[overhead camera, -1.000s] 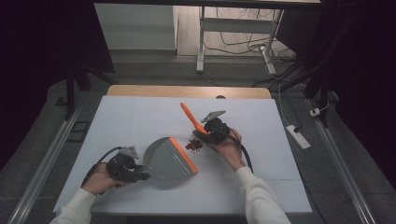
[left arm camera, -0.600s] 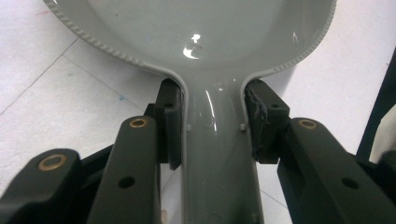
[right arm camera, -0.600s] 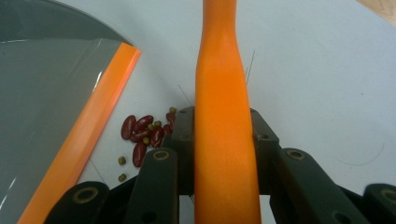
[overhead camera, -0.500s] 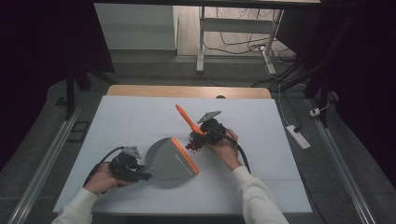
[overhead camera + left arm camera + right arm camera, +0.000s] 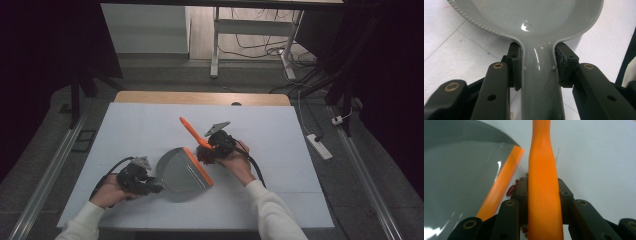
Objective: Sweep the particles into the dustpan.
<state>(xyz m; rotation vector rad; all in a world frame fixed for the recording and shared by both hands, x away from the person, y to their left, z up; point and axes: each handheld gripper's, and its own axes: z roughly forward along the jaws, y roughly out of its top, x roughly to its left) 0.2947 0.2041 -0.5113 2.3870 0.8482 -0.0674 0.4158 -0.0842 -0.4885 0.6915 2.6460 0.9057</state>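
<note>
- Left gripper is clamped on the grey dustpan handle; pan sits just beyond the jaws, flat on the white table.
- Right gripper is clamped on the orange brush handle, bristles below the jaws near the pan's orange lip.
- Risk: small red bits beside the lip could scatter past it if the brush flicks or the pan lifts off the table.
- Brush long axis runs straight out between the jaws, handle tip angled up and away; pan handle lies along the left jaws, mouth facing the brush.
</note>
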